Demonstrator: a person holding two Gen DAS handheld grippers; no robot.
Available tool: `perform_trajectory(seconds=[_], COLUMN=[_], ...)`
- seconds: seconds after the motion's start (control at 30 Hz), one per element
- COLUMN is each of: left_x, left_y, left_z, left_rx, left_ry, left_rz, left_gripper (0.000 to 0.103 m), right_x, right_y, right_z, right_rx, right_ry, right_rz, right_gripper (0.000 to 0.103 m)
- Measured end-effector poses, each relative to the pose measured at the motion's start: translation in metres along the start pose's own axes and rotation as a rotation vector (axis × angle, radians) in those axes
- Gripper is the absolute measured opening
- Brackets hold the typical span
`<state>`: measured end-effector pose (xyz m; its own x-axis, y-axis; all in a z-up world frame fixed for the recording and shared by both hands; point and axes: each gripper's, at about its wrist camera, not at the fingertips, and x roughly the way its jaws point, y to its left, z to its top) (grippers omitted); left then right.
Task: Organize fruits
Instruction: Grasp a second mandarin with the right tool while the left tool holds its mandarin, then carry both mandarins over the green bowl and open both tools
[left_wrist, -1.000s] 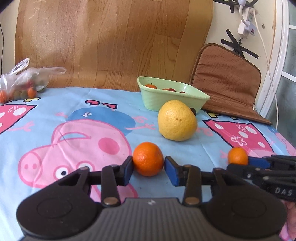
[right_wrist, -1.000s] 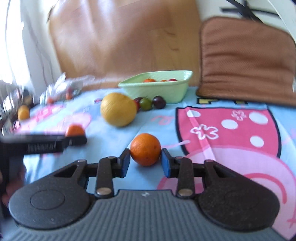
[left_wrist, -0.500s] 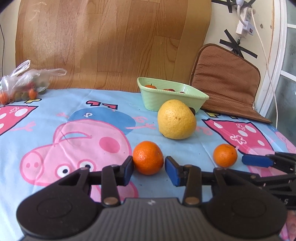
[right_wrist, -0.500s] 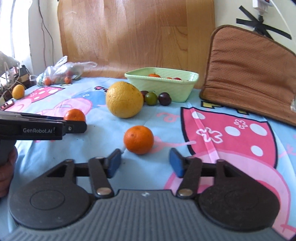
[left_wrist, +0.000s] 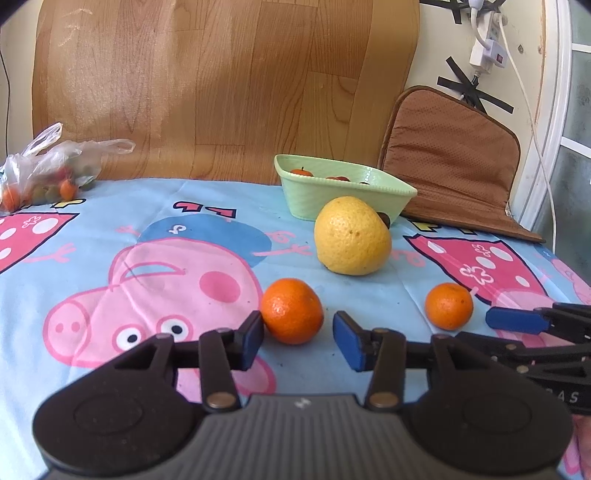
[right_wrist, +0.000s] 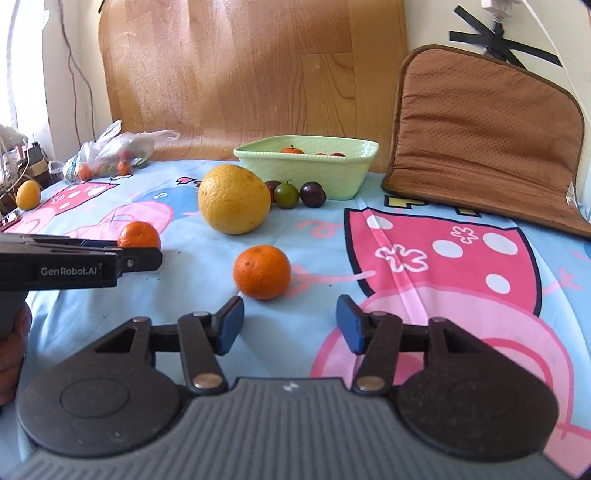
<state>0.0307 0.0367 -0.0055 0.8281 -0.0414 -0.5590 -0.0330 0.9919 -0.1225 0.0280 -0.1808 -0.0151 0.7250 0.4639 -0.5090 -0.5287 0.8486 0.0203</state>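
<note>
My left gripper (left_wrist: 298, 338) jaws are opening around a tangerine (left_wrist: 291, 311) on the desk (left_wrist: 110, 221), the left pad touching it. My right gripper (right_wrist: 290, 325) jaws, closing, stand short of another tangerine (right_wrist: 262, 272) at twelve o'clock.

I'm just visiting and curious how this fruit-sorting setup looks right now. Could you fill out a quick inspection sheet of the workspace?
Surface: cartoon-pig tablecloth, blue and pink, flat.
Job's things: green bowl at the back with a few small fruits inside; big yellow fruit in front of it; two oranges, one near the left gripper, one ahead of the right gripper; three small dark fruits beside the bowl.
Clutter: plastic bag of fruit; brown cushion leaning on the wall.
Grippers: left gripper opening, one pad against its orange; right gripper closing, nothing between its pads.
Cables: power strip with white cords on the wall.
Surroundings: wood-pattern panel behind.
</note>
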Motion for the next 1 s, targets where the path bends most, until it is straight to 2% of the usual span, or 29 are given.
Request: perform_trajectory(seconds=[0.17,0.47,0.5,0.53,0.57,0.8,1.0], left_x=[0.0,0.003,0.003,0.003,0.003,0.002,-0.005], left_y=[0.0,0.004,0.003,0.003,0.003,0.004,-0.002], left_z=[0.0,0.003,0.003,0.002,0.002,0.001,-0.002], left_rx=[0.003,-0.033,-0.028,-0.026,-0.026,-0.023,0.032], left_ry=[0.0,0.0,0.001,-0.001,-0.003,-0.008,-0.021], left_rz=[0.002,0.011,0.013,0.018,0.015,-0.02,-0.108], left_gripper=[0.045,0.053,0.051,0.045,0.037,0.036,0.036], right_x=[0.009,0.019,0.018,0.017,0.017,0.009,-0.008], right_y=[0.002,0.004,0.004,0.004,0.004,0.009,0.008], right_z=[0.006,0.014,0.014,0.013,0.013,0.007,-0.005], right_rx=[-0.03,-0.025,-0.026,-0.026,-0.027,-0.048,-0.035], right_ry=[0.006,0.013,0.009,0.009,0.008,0.002,-0.006], right_rz=[0.023,0.06,0.063,0.07,0.071,0.085,0.078], right_gripper=[0.057,0.057,0.052,0.039,0.039,0.039,0.039])
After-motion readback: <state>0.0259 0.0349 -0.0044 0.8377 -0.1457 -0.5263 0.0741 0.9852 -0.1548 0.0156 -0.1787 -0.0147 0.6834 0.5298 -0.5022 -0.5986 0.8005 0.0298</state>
